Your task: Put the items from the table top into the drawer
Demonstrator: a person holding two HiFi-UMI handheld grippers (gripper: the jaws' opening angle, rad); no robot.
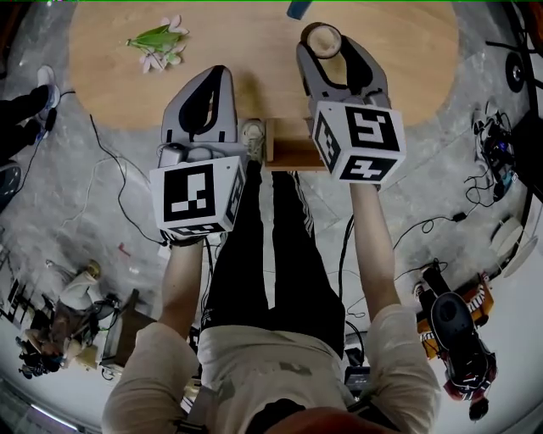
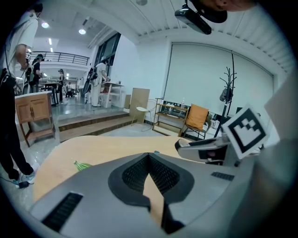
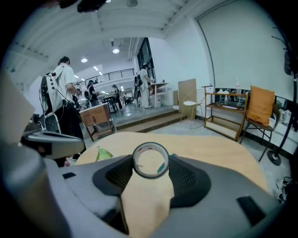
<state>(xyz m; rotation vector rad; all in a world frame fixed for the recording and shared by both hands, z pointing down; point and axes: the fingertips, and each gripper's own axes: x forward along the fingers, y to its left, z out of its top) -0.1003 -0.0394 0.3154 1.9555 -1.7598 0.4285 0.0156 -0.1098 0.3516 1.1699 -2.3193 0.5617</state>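
Note:
My right gripper (image 1: 325,36) is shut on a roll of tape (image 1: 310,39), held upright between the pads above the round wooden table (image 1: 399,59); the right gripper view looks through the tape ring (image 3: 136,163) at the jaw tips (image 3: 150,160). My left gripper (image 1: 219,76) hovers over the table's near edge, shut with nothing in it (image 2: 149,156). A green and pink artificial flower (image 1: 159,42) (image 3: 103,153) lies on the table's far left. A blue item (image 1: 297,8) sits at the far edge. The open wooden drawer (image 1: 293,151) juts out under the near edge, between the grippers.
Cables (image 1: 110,161) trail over the grey floor on both sides of the table. Bags and gear (image 1: 454,326) lie at the lower right, clutter (image 1: 68,314) at the lower left. Several people (image 3: 63,88) stand beyond the table; an orange chair (image 3: 260,109) and shelf are to the right.

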